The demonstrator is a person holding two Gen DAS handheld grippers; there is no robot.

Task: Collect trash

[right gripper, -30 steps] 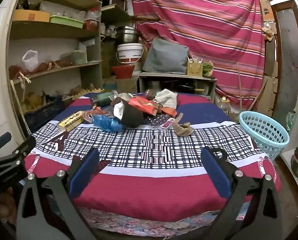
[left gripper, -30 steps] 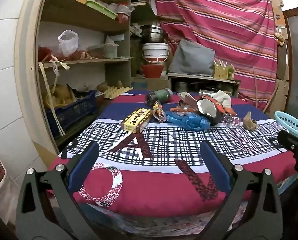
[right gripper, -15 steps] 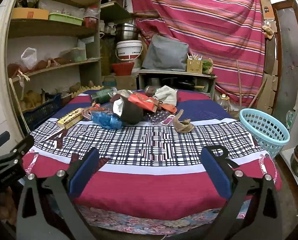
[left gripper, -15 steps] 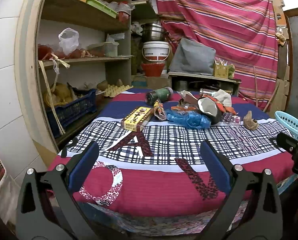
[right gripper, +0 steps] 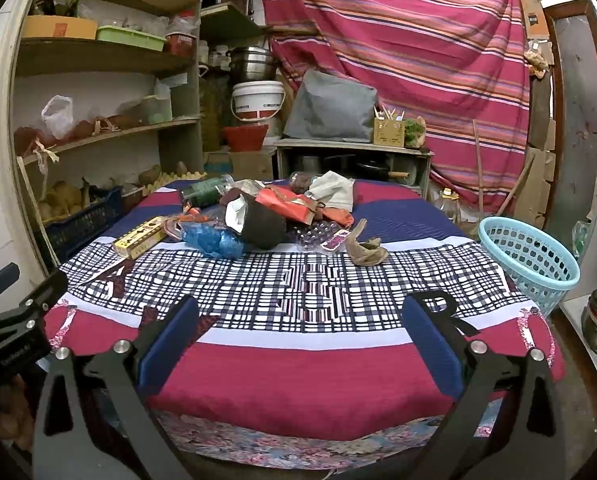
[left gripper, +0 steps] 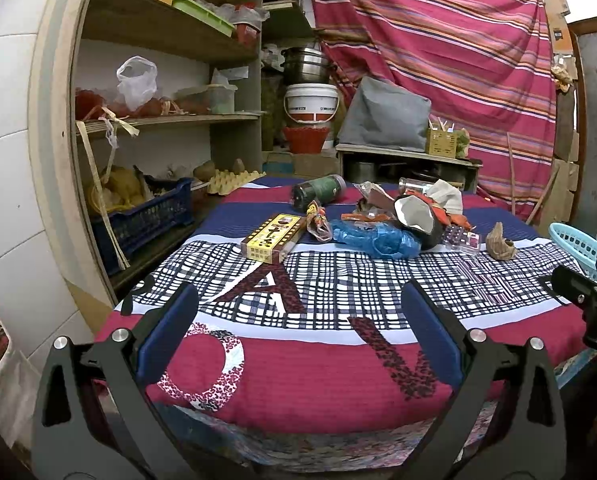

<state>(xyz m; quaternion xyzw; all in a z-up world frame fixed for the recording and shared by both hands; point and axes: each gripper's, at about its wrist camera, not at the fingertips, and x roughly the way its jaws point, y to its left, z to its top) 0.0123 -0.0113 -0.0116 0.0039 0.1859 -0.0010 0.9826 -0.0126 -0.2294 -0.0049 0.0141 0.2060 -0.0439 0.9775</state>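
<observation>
In the left wrist view we hold the left gripper [left gripper: 298,332] with its jaws spread wide and nothing between them, above the near edge of the table covered with a red, blue and checked cloth [left gripper: 330,360]. Compared with one second ago the table stands slightly lower and closer in this view — so we judge that we have only approached, and no piece of trash is collected yet. The trash lies in a heap at the far middle of the cloth: a flat yellow cardboard box [left gripper: 272,237], a crumpled blue plastic bag [left gripper: 378,239] just beside it, a dark green jar lying on its side [left gripper: 318,191] behind them, and a brown crumpled scrap [left gripper: 500,237] apart to the right. In the right wrist view the right gripper [right gripper: 298,334] is also fully released and empty, and the picture has changed very little — the heap is only a little nearer. Here we see a dark pouch with white lining [right gripper: 256,220] on top of the heap, red torn wrappers [right gripper: 286,202] behind it and a clear blister tray [right gripper: 318,234] next to it. The light blue perforated plastic basket [right gripper: 528,258] stands beside the right edge of the table, and it looks empty from here. The pieces look light, soft and crushed, so we expect they will deform when pinched.
</observation>
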